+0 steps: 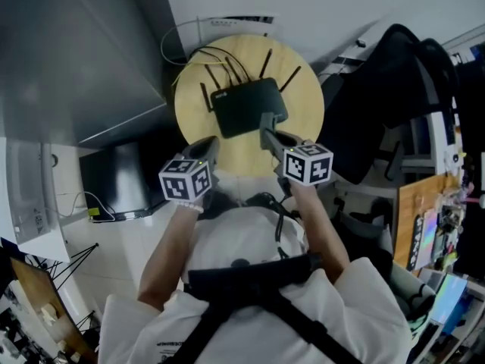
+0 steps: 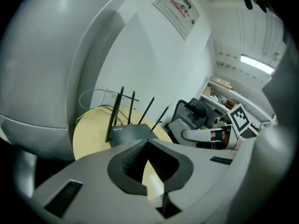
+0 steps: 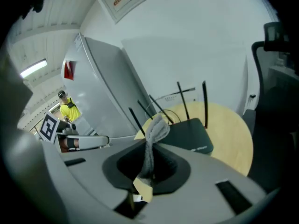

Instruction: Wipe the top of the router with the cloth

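Right gripper [image 3: 150, 158] is clamped on the cloth [image 3: 156, 129]: a grey twisted bunch pinched low, the free end sticking up past the tips. Left gripper [image 2: 147, 144] has its jaws closed tip to tip on nothing, hanging at the near table [image 1: 305, 106] edge. The router [image 1: 248, 106] lies flat mid-table, antennas [image 1: 265, 62] up along the far edge and cables off the back. The right gripper hovers at the router's near edge, and I can't tell whether the cloth touches it yet. My read on handling: the cloth is soft and limp and won't push on its own, so press the free end flat onto the lid and drag it. The current grip is fine, though a bunch this narrow gives a thin wipe track, so expect several passes. The router looks like a light plastic shell with a slick top on smooth wood and will likely slide under the wipe. Use the left gripper to brace the near or side edge of the body, not the antennas, which are thin, hinged and easy to knock.
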